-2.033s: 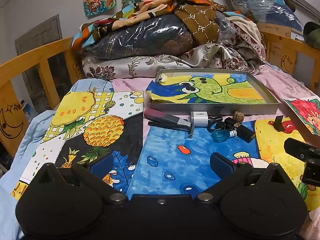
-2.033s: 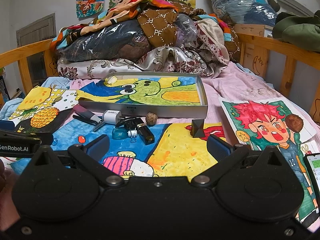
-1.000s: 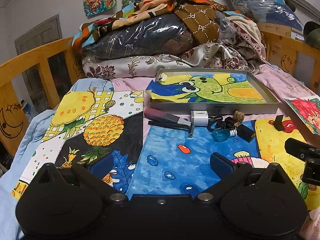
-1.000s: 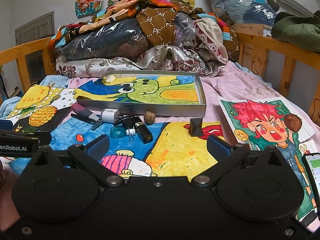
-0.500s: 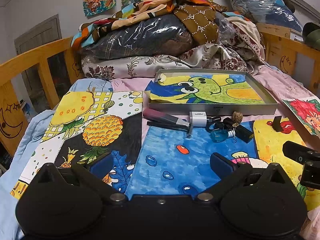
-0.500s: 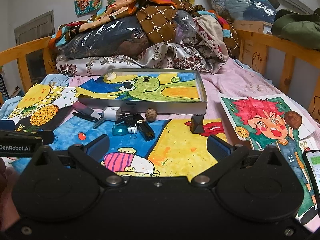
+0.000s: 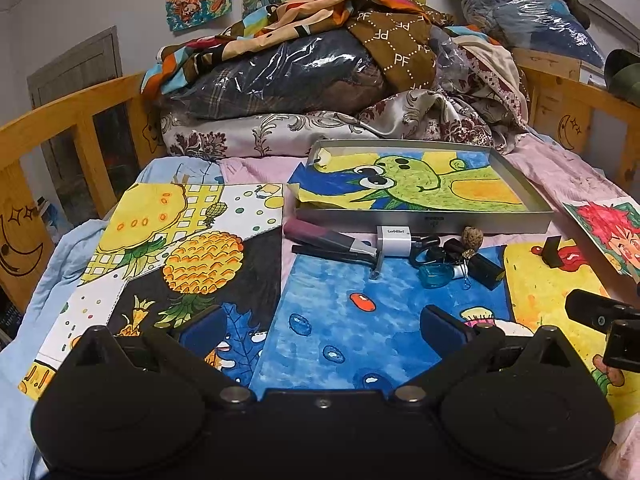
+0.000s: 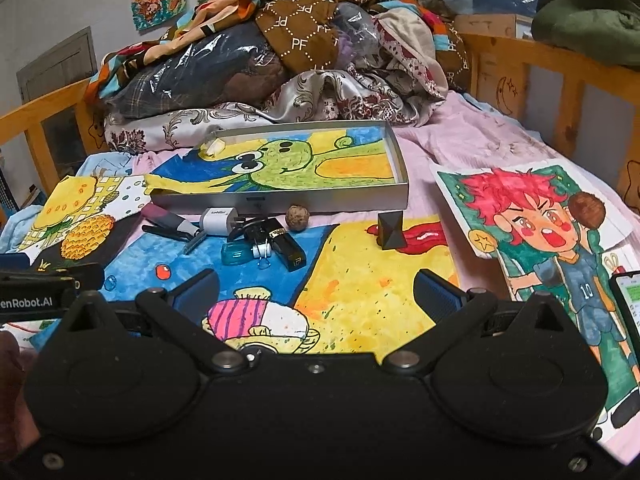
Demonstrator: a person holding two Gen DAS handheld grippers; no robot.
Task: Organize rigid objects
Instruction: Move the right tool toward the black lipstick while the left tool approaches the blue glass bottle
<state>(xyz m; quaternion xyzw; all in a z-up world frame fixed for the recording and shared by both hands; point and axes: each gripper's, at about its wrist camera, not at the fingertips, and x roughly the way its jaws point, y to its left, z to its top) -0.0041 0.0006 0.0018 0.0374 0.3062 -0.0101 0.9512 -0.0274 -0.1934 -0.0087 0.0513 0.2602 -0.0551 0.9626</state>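
A bed [image 8: 460, 140] is covered in bright drawings. At its far end sits a grey tray [image 8: 280, 200] with a frog picture inside. Just near the tray lie pliers [image 7: 332, 242], a white plug [image 7: 394, 240], a nut [image 8: 298, 217] and a dark block [image 8: 390, 230]. Only the right view shows a phone [image 8: 628, 308] at the right edge. The left gripper [image 7: 322, 326] and right gripper [image 8: 316, 292] are both wide open, holding nothing.
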